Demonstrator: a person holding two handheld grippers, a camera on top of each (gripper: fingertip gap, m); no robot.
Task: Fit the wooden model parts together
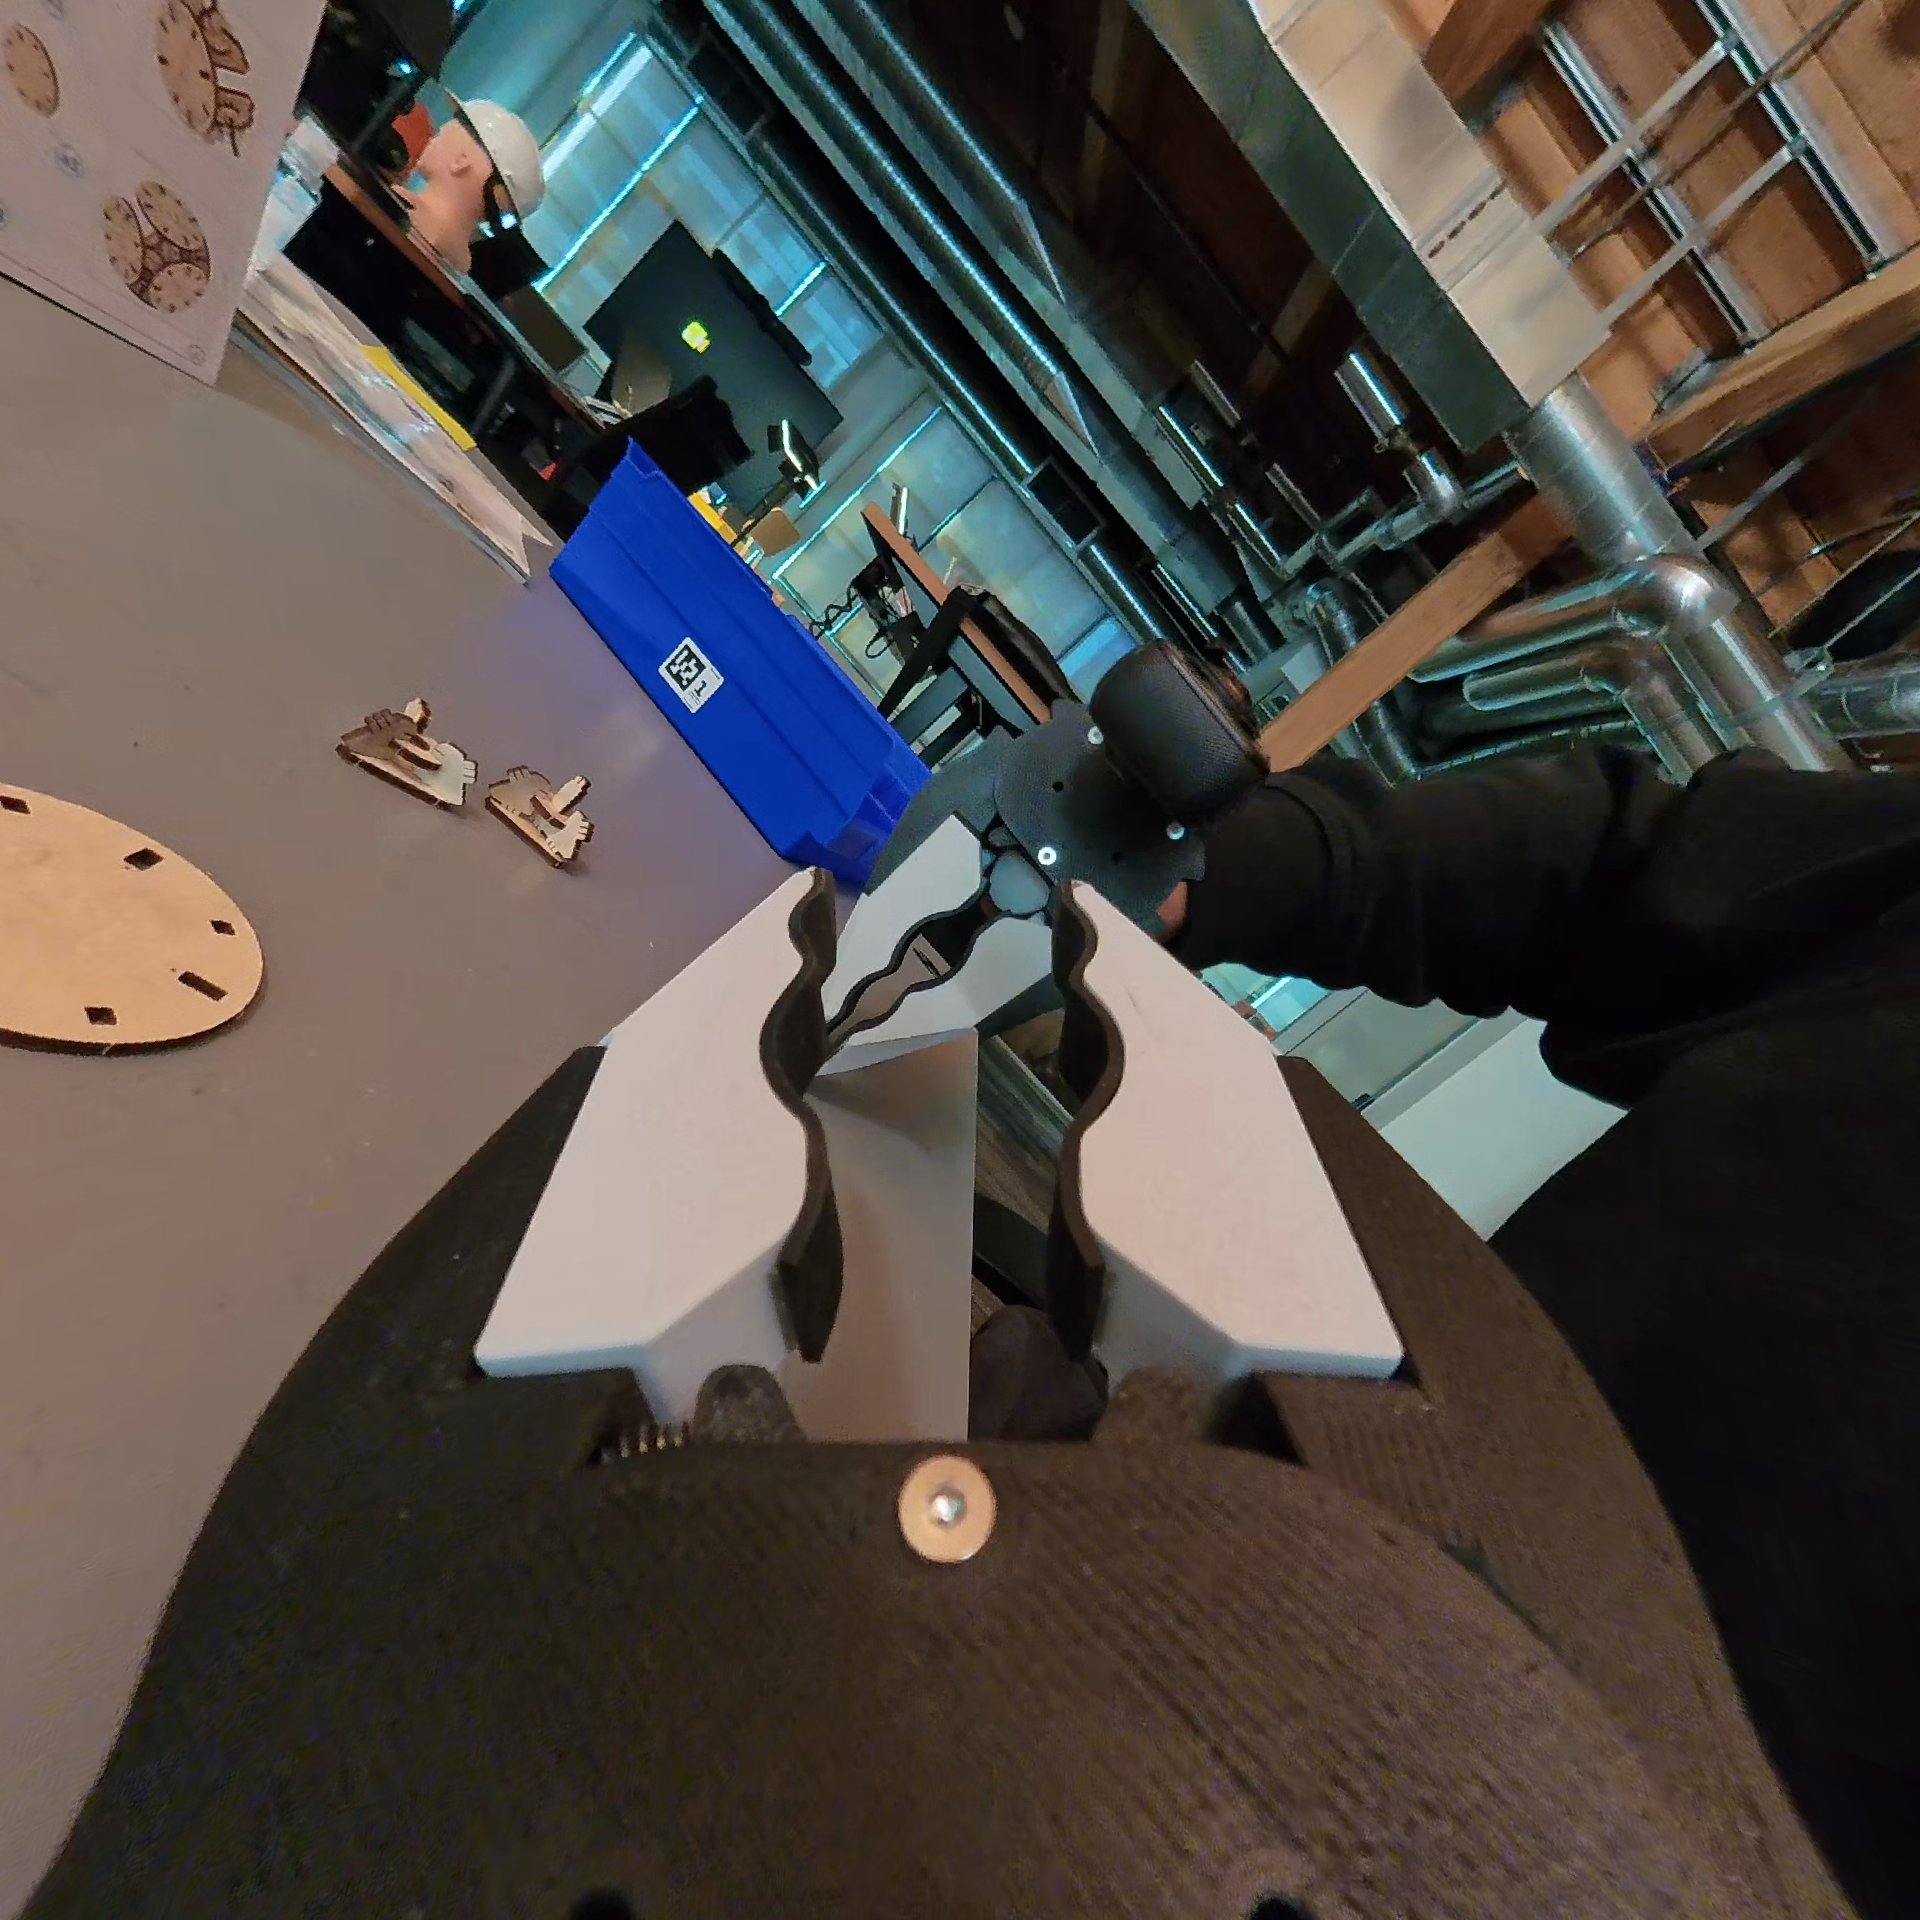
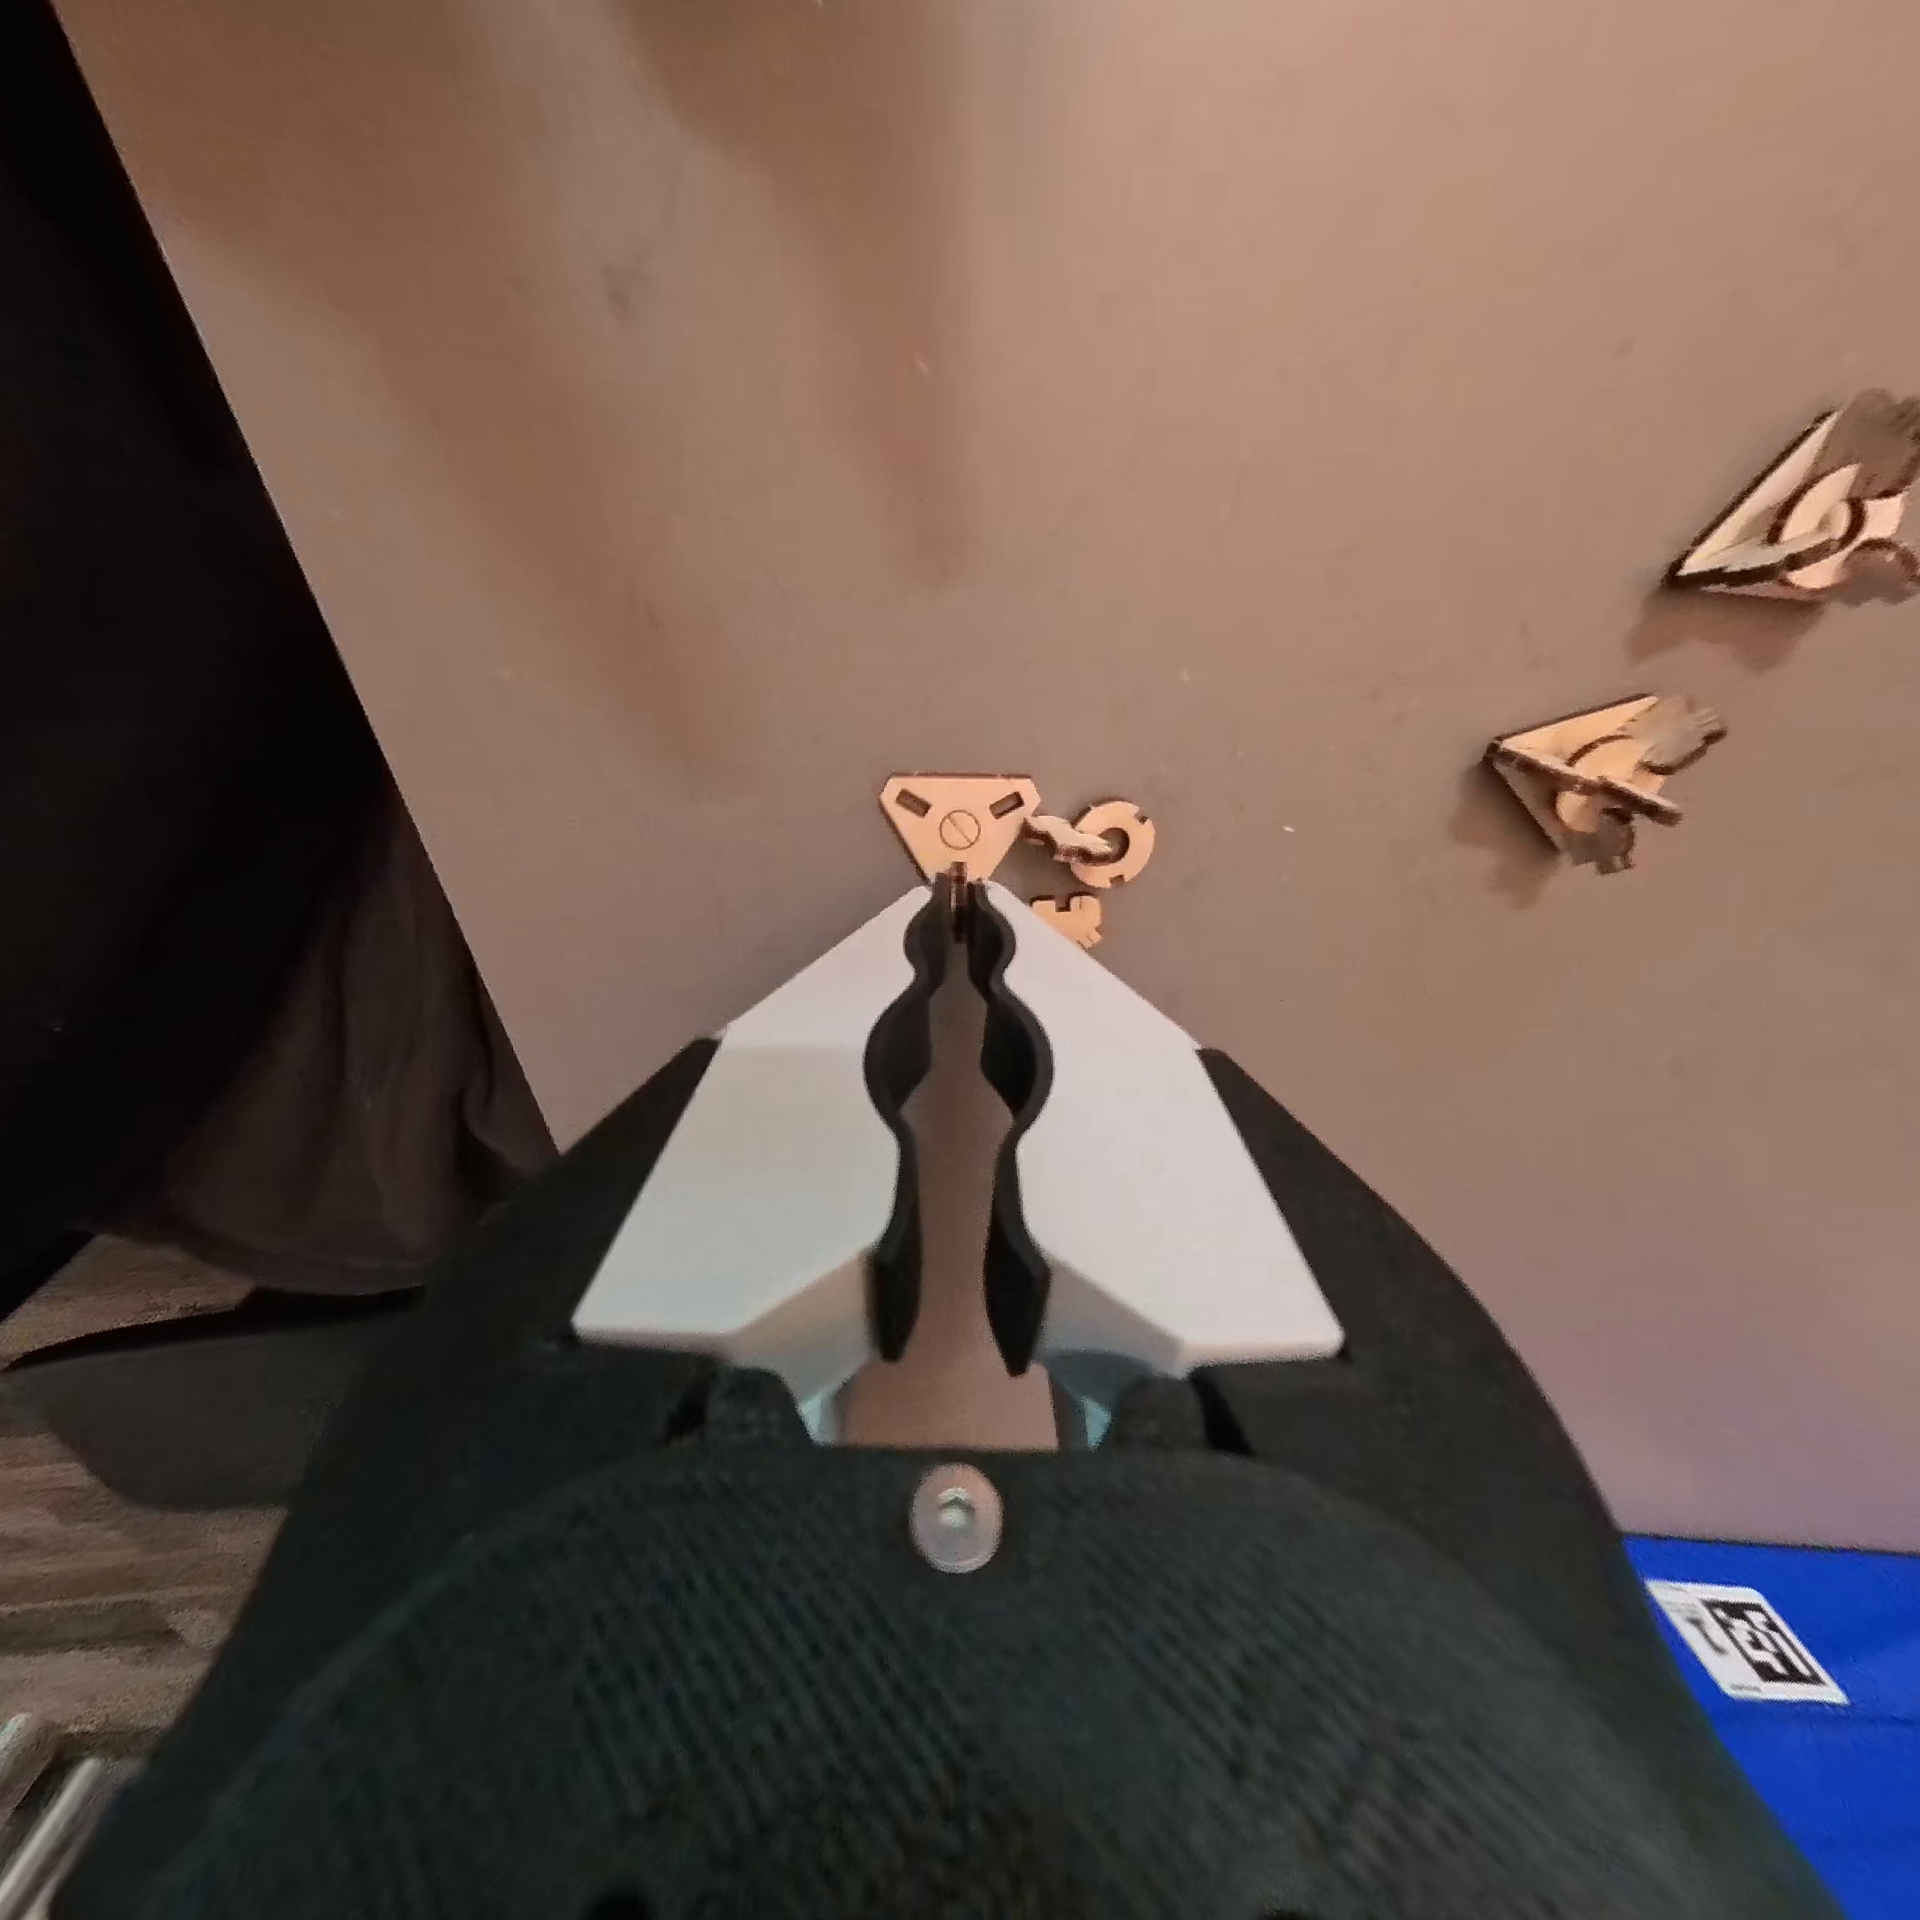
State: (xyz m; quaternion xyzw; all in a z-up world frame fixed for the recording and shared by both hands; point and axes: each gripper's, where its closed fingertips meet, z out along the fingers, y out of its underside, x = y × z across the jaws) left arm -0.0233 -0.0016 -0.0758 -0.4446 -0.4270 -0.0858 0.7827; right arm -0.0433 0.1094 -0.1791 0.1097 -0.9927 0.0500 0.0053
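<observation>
Wooden triangular plate (image 2: 958, 826) lies flat on the grey counter (image 2: 1143, 364); a thin wooden tab stands on edge at its near corner, and the right gripper (image 2: 957, 902) has its jaws closed on that tab, tips pinching it from both sides. Small wooden ring piece (image 2: 1114, 840) sits just beside the plate at 3 o'clock, a toothed scrap (image 2: 1075, 920) near it at 5 o'clock. Two folded wooden assemblies (image 2: 1600, 779) lie well apart toward 2 o'clock. Blue bin (image 2: 1787, 1714) at lower right.

Left gripper (image 1: 940, 914) is tilted off the counter edge, jaws standing wide apart with nothing between the pads. Right gripper shows beyond it, held by a black-sleeved hand (image 1: 1351, 883). Round wooden disc (image 1: 114, 925) with slots lies at 9 o'clock, two wooden assemblies (image 1: 468, 769) at 10 o'clock, blue bin (image 1: 727, 665) at 11 o'clock. Printed sheet (image 1: 125, 156) at the upper left.
</observation>
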